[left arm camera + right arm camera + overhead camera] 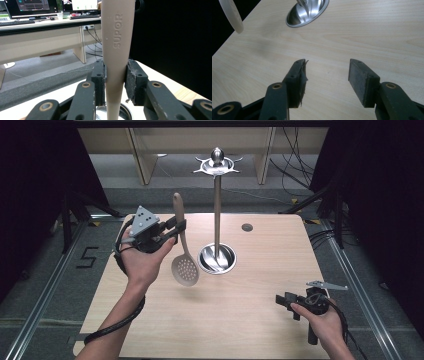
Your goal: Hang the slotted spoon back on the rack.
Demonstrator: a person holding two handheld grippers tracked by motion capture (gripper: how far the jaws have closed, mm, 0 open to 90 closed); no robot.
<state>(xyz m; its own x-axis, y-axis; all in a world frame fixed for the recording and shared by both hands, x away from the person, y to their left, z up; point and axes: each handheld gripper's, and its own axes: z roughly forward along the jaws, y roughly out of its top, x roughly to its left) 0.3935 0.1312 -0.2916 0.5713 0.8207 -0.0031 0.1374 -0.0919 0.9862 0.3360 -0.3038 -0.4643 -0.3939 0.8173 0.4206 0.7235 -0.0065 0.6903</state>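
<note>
High view footage recorded the left gripper (179,227) clamped on the handle of a beige slotted spoon (183,254), which was held upright above the table (260,320), bowl downward, just at nine o'clock of the steel rack (217,210). Along the left gripper view, both pads were seen pressed against the handle. The right gripper (285,303) was held low at five o'clock of the rack's base, its jaws spread wide with nothing between them.
</note>
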